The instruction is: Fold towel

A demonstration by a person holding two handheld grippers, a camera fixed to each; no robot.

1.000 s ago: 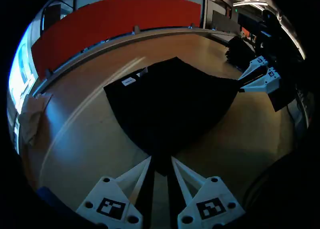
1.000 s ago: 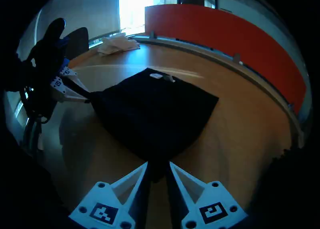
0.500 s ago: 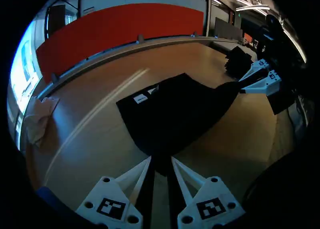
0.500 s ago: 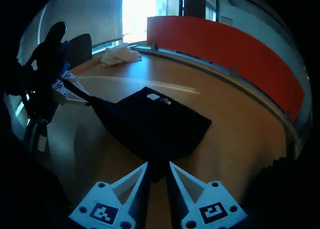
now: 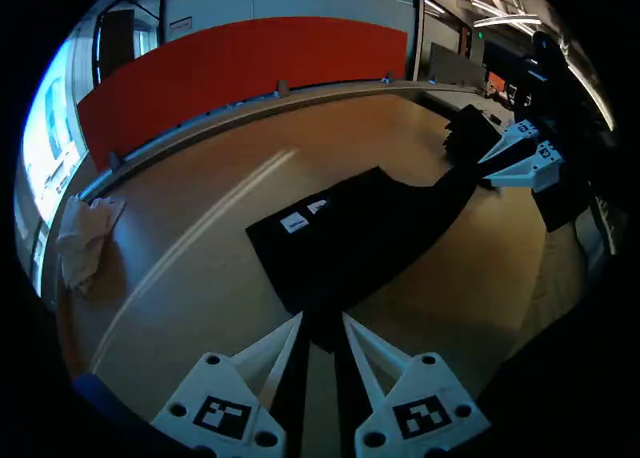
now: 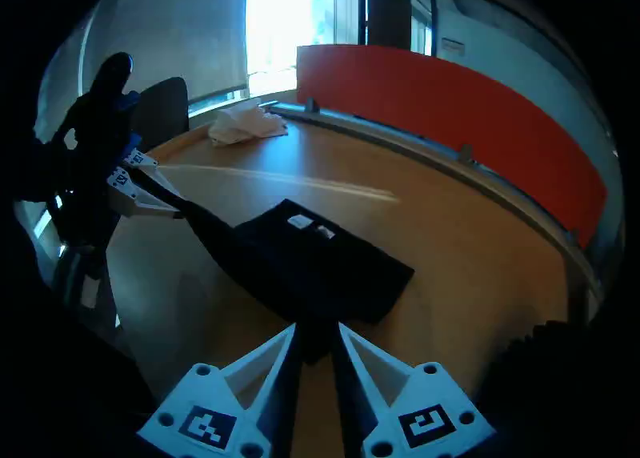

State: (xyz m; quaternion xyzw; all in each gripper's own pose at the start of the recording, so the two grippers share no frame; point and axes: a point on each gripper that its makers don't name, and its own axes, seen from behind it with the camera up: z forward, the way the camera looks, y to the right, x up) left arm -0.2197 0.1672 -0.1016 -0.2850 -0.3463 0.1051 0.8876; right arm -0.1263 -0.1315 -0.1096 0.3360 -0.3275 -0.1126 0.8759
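1. Change, left gripper view: the black towel [image 5: 360,234] takes up less of the picture than a second ago. It then spread wide across the centre; it now lies as a narrower, flatter band, with more bare table [image 5: 184,298] showing around it.
2. Change, right gripper view: the black towel [image 6: 312,262] has likewise shrunk and dropped lower. The edge running to the left gripper [image 6: 180,210] is drawn longer and thinner than before.
3. Left gripper [image 5: 322,318]: fingers nearly together, pinching a corner of the towel, as in the earlier frames.
4. Right gripper [image 6: 318,326]: fingers nearly together, pinching the other near corner. In the left gripper view it [image 5: 488,168] holds the towel's raised right end.
5. Towel position: the far part rests on the table [image 6: 480,266], white tags [image 5: 294,222] facing up; the near edge hangs between the two grippers.
6. Surface: a crumpled pale cloth [image 5: 84,230] lies at the far left edge of the wooden top; a dark stack [image 5: 468,134] sits at the right.
7. Room: bright window [image 6: 280,26], then a red partition [image 6: 448,98] along the table's far edge.
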